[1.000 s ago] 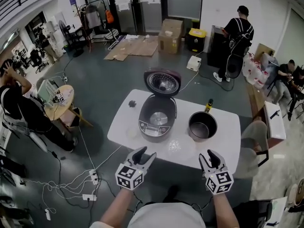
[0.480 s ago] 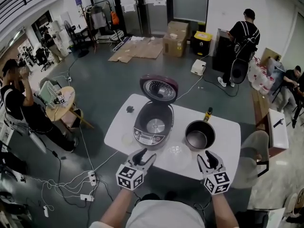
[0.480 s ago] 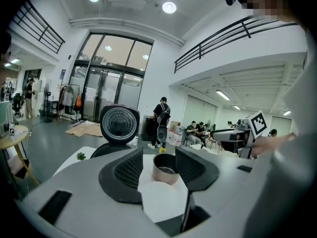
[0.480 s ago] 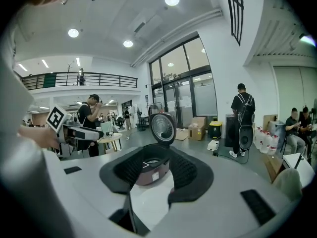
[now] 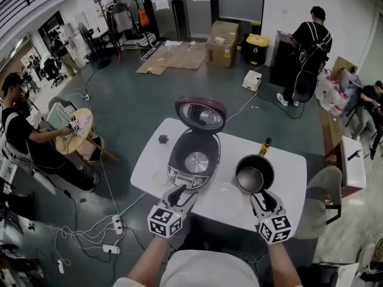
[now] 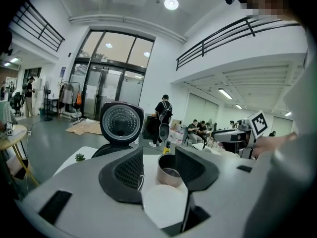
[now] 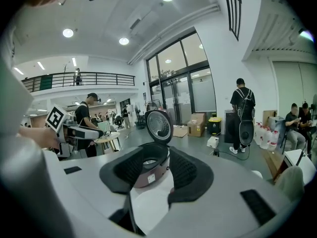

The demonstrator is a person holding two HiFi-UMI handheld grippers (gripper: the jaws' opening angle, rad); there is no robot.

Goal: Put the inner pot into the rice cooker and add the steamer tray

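A maroon rice cooker (image 5: 193,158) stands open on the white table (image 5: 288,163), its lid (image 5: 200,113) raised at the back. The dark inner pot (image 5: 254,173) sits to its right. A clear steamer tray (image 5: 226,191) lies at the front between them. My left gripper (image 5: 181,196) hovers open over the table's front edge below the cooker; my right gripper (image 5: 263,200) is open just in front of the pot. In the left gripper view the open jaws (image 6: 159,157) frame the pot (image 6: 169,171). In the right gripper view the open gripper (image 7: 154,168) frames the cooker (image 7: 146,172). Neither holds anything.
A yellow-capped bottle (image 5: 265,143) stands behind the pot, and a small dark item (image 5: 163,139) lies at the table's back left. A chair (image 5: 326,187) sits at the right end. Cables and a power strip (image 5: 114,223) run across the floor at left, near a round side table (image 5: 75,124).
Both grippers have moved forward toward the table and now reach its front edge. The cooker and pot appear closer. Both stay open.
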